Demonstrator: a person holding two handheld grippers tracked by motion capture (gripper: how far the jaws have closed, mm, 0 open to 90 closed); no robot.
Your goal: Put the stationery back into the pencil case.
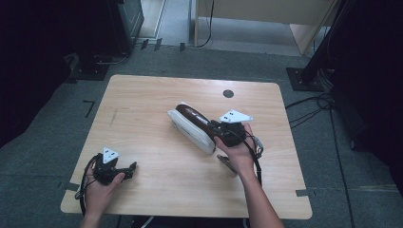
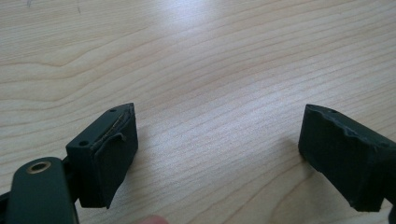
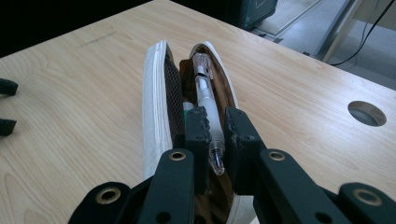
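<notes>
A white pencil case (image 1: 190, 132) lies open in the middle of the wooden table (image 1: 142, 109), showing a dark brown lining and a mesh pocket. In the right gripper view a clear pen (image 3: 205, 91) lies along the inside of the case (image 3: 155, 107). My right gripper (image 3: 215, 128) is shut on the pen near its tip, and it reaches into the case's near end (image 1: 215, 128). My left gripper (image 1: 130, 167) rests at the table's front left, far from the case. Its jaws stand wide open over bare wood (image 2: 217, 149) with nothing between them.
A round cable hole (image 1: 228, 93) sits near the table's far edge, also seen to the right of the case (image 3: 367, 113). Bare wood lies between the two grippers. Dark stands, cables and a pale cabinet surround the table on the floor.
</notes>
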